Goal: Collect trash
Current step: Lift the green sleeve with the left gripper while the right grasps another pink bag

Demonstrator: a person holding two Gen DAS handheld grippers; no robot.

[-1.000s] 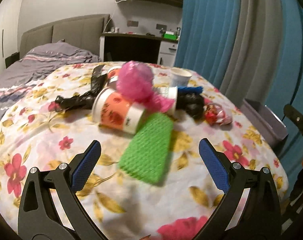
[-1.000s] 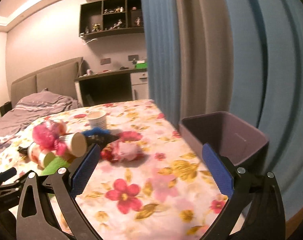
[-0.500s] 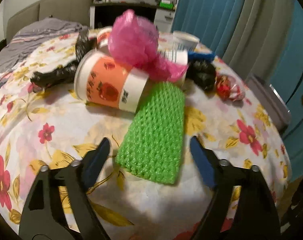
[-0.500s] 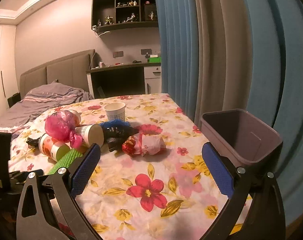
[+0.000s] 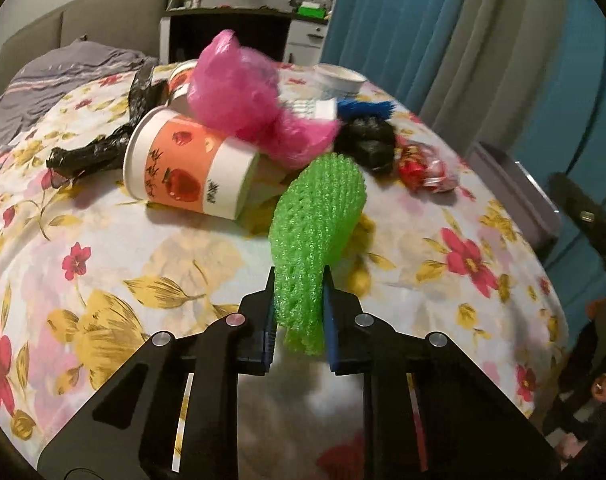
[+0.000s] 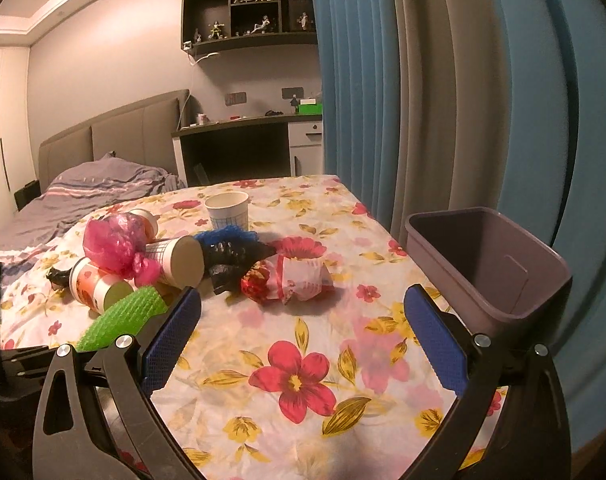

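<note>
Floral cloth covers the table [image 6: 303,364], a grey bin [image 6: 491,264] at its right edge. Left tongs [image 5: 299,312] have just been closing — now clamped on the green foam net [image 5: 319,216] beside a tipped paper cup [image 5: 187,168]; right tongs [image 6: 303,340] gape, holding nothing.

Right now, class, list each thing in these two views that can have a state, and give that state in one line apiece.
Left gripper: jaws have just been closing, now shut on the green foam net.
Green foam net: pinched at its near end.
Right gripper: open, holding nothing.
Purple bin: open-topped, looks empty.
Orange-printed paper cup: on its side.
White paper cup: upright.
</note>
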